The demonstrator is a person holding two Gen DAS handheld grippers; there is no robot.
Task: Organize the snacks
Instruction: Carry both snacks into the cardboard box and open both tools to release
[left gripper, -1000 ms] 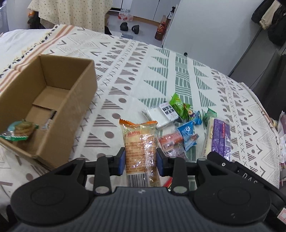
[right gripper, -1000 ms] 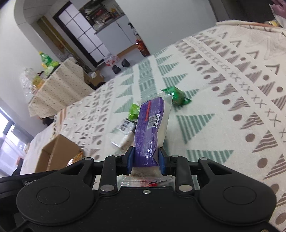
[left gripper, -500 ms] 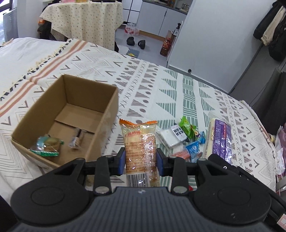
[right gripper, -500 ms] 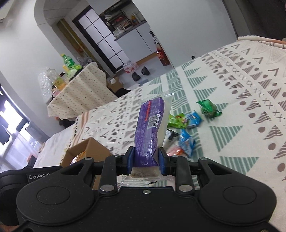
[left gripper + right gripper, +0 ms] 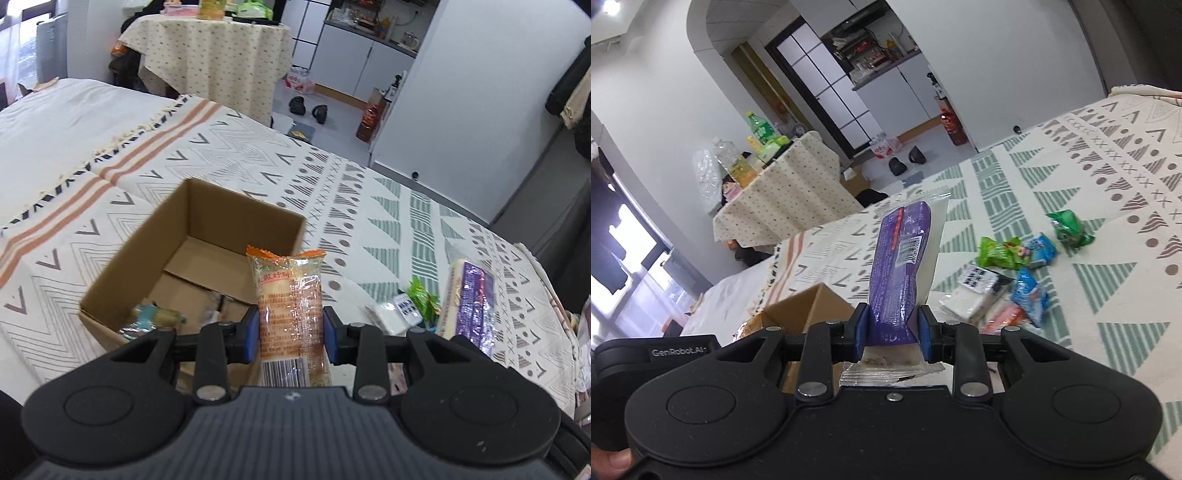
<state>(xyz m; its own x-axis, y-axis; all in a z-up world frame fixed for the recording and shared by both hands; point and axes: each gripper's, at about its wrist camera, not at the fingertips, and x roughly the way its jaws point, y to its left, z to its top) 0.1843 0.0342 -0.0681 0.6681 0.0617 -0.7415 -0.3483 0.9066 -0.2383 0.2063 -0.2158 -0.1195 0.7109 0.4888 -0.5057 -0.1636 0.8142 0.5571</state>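
Observation:
My left gripper (image 5: 291,334) is shut on an orange-ended clear snack packet (image 5: 290,310), held upright above the near right corner of an open cardboard box (image 5: 147,240). A green-wrapped snack (image 5: 155,319) lies inside the box. My right gripper (image 5: 892,330) is shut on a purple and white snack pack (image 5: 905,266), raised over the bed; the same pack (image 5: 471,299) shows at the right of the left wrist view. The box (image 5: 809,308) sits just left of it. Loose snacks lie on the blanket: green packet (image 5: 999,253), blue packets (image 5: 1028,291), white pack (image 5: 975,290).
The patterned blanket (image 5: 369,206) covers the bed, whose right edge drops off near dark furniture. Beyond the bed stand a cloth-covered table (image 5: 210,55) with bottles, shoes on the floor (image 5: 308,107) and a white cabinet wall. A fingertip (image 5: 613,459) shows at the lower left.
Both grippers have risen and swung left toward the box, each still holding its packet. The box now sits directly ahead of the left gripper, and the loose snacks have slid right.

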